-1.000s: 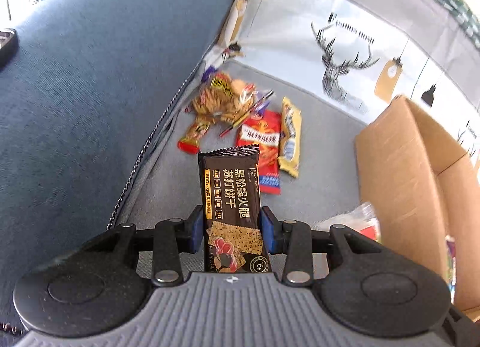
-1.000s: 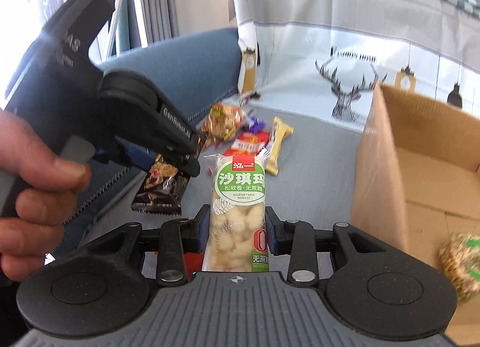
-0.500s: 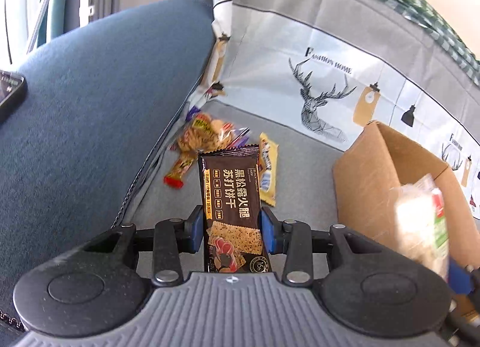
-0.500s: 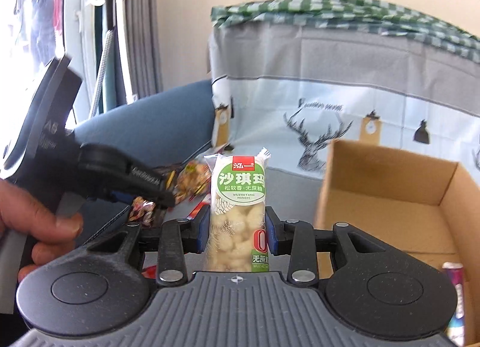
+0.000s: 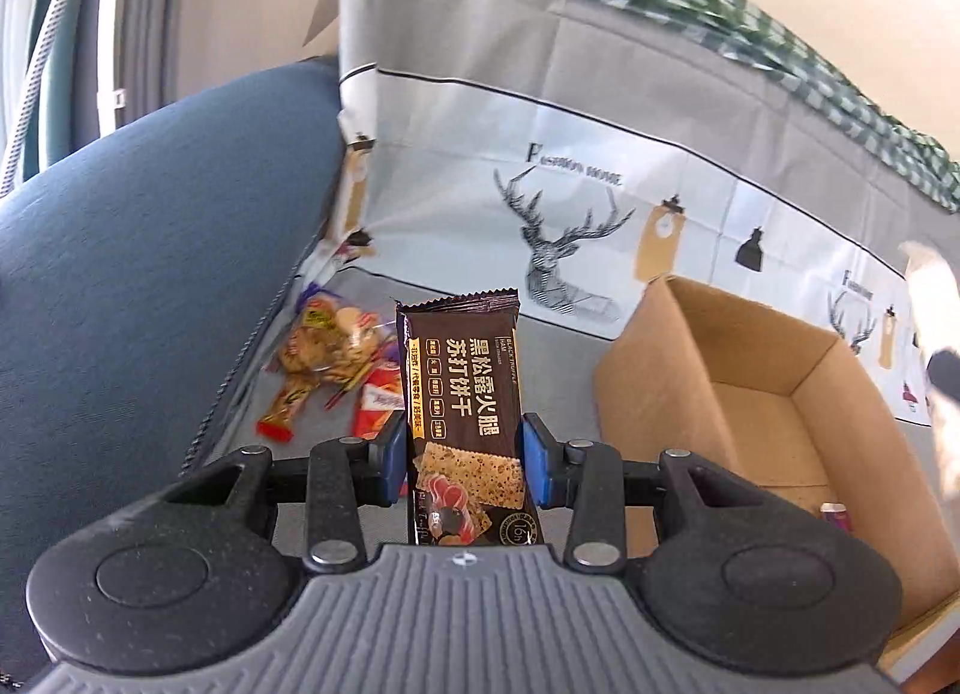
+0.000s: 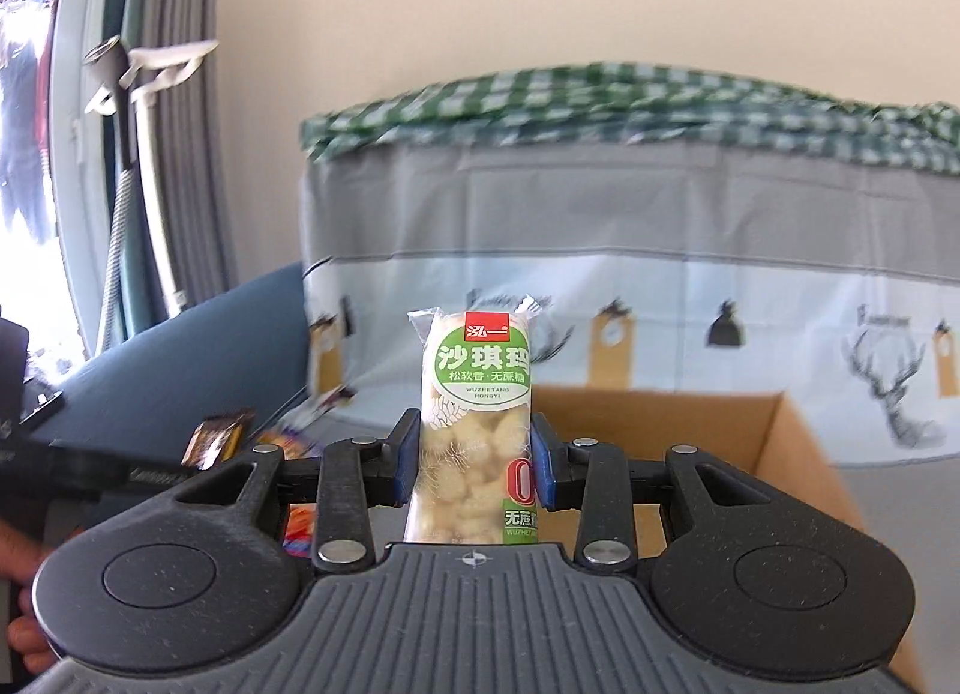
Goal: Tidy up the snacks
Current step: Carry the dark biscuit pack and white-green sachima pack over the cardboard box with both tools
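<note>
My left gripper (image 5: 462, 469) is shut on a dark brown cracker packet (image 5: 462, 388), held upright above the sofa seat. My right gripper (image 6: 474, 466) is shut on a clear and green sachima packet (image 6: 477, 424), held upright in front of the open cardboard box (image 6: 792, 454). The box also shows in the left wrist view (image 5: 654, 388), to the right of the cracker packet. A small pile of loose snacks (image 5: 330, 346) lies on the grey seat at the left. The left gripper and its packet show blurred in the right wrist view (image 6: 216, 442).
A blue sofa armrest (image 5: 150, 274) rises on the left. A grey deer-print cover (image 5: 570, 202) forms the backrest, with a green checked cloth (image 6: 630, 111) on top. A small wrapped snack (image 5: 835, 514) lies inside the box. A person's hand (image 6: 24, 592) holds the left gripper.
Both grippers have risen and tilted up with their packets. The right gripper has moved right, towards the box. The snack pile now sits lower and farther in the left view.
</note>
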